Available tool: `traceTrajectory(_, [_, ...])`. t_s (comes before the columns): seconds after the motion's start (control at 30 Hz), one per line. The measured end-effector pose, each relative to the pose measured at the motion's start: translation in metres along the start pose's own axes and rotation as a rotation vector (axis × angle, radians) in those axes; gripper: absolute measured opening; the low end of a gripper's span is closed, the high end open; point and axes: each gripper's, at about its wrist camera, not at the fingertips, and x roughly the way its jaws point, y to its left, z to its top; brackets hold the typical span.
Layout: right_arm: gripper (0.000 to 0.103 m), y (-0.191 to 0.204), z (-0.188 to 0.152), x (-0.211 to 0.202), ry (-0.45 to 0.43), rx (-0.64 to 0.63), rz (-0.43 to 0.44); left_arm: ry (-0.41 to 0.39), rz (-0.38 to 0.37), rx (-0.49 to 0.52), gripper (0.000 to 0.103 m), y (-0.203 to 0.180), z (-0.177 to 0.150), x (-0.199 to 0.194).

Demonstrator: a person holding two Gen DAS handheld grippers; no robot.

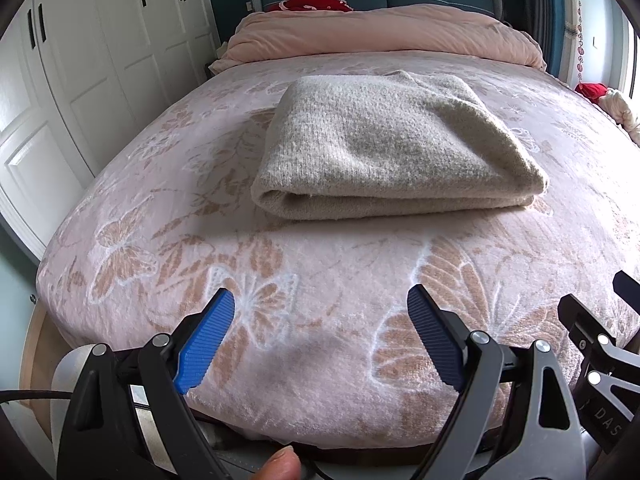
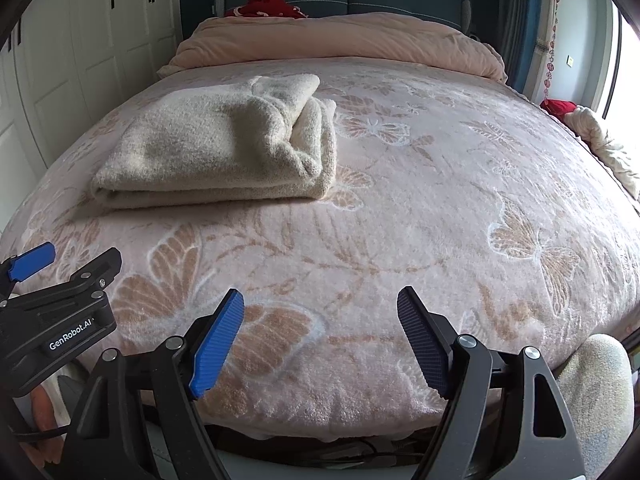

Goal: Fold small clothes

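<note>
A beige knit garment lies folded into a thick rectangle on the pink butterfly-patterned bed cover. It also shows in the right wrist view, at the left of the bed. My left gripper is open and empty, hovering over the bed's near edge, well short of the garment. My right gripper is open and empty too, over the near edge and to the right of the garment. The left gripper also shows at the left edge of the right wrist view.
A pink duvet is bunched at the head of the bed with a red item behind it. White wardrobe doors stand to the left. Crumpled white and red cloth lies at the bed's right edge.
</note>
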Motion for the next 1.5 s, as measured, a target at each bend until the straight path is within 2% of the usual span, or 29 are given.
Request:
traceTrajectory(0.27, [0.077,-0.001,0.009,-0.007,-0.026,0.014,0.027,0.006,-0.012,-0.028,0.086,0.004,0.003,-0.001])
traceTrajectory(0.47, [0.079,-0.008,0.047,0.008,-0.001,-0.011,0.127,-0.006,-0.079,-0.125,0.087,0.027,0.032,-0.001])
traceTrajectory(0.57, [0.08,-0.023,0.077,0.031,0.048,0.068,0.202,-0.006,-0.135,-0.23,0.092,0.053,0.058,0.009])
traceTrajectory(0.67, [0.081,-0.03,0.101,0.062,0.108,0.135,0.231,0.03,-0.203,-0.351,0.094,0.08,0.082,0.037])
traceTrajectory(0.77, [0.08,-0.029,0.109,0.093,0.177,0.186,0.279,0.101,-0.205,-0.362,0.093,0.084,0.091,0.073])
traceTrajectory(0.8, [0.058,-0.027,0.108,0.102,0.205,0.198,0.316,0.122,-0.211,-0.349,0.088,0.082,0.091,0.082])
traceTrajectory(0.83, [0.046,-0.024,0.107,0.11,0.23,0.2,0.36,0.154,-0.241,-0.325,0.071,0.077,0.09,0.094])
traceTrajectory(0.9, [0.028,-0.016,0.112,0.109,0.219,0.17,0.362,0.184,-0.295,-0.299,0.046,0.071,0.092,0.102])
traceTrajectory(0.93, [0.026,-0.012,0.118,0.099,0.192,0.146,0.363,0.171,-0.296,-0.299,0.034,0.07,0.095,0.099])
traceTrajectory(1.0, [0.023,-0.006,0.133,0.064,0.08,0.09,0.366,0.122,-0.306,-0.296,0.029,0.072,0.105,0.081])
traceTrajectory(1.03, [0.023,-0.006,0.136,0.055,0.054,0.079,0.364,0.109,-0.306,-0.298,0.028,0.074,0.108,0.075])
traceTrajectory(1.1, [0.023,-0.009,0.134,0.055,0.041,0.077,0.357,0.119,-0.302,-0.292,0.029,0.077,0.106,0.078])
traceTrajectory(1.13, [0.025,-0.009,0.127,0.07,0.084,0.067,0.335,0.141,-0.286,-0.271,0.031,0.074,0.103,0.086])
traceTrajectory(1.17, [0.027,-0.007,0.113,0.097,0.172,0.042,0.296,0.181,-0.255,-0.228,0.033,0.066,0.095,0.1])
traceTrajectory(1.2, [0.031,-0.006,0.102,0.11,0.201,0.039,0.295,0.19,-0.239,-0.204,0.037,0.062,0.09,0.104])
traceTrajectory(1.27, [0.038,-0.008,0.102,0.097,0.149,0.064,0.305,0.136,-0.192,-0.178,0.045,0.059,0.088,0.094])
traceTrajectory(1.3, [0.042,-0.009,0.104,0.088,0.143,0.077,0.297,0.126,-0.169,-0.173,0.054,0.059,0.089,0.088])
traceTrajectory(1.4, [0.045,-0.014,0.101,0.053,0.089,0.108,0.236,0.099,-0.136,-0.172,0.058,0.058,0.09,0.07])
traceTrajectory(1.5, [0.069,-0.01,0.076,0.023,0.015,0.11,0.135,0.054,-0.097,-0.146,0.077,0.05,0.082,0.049])
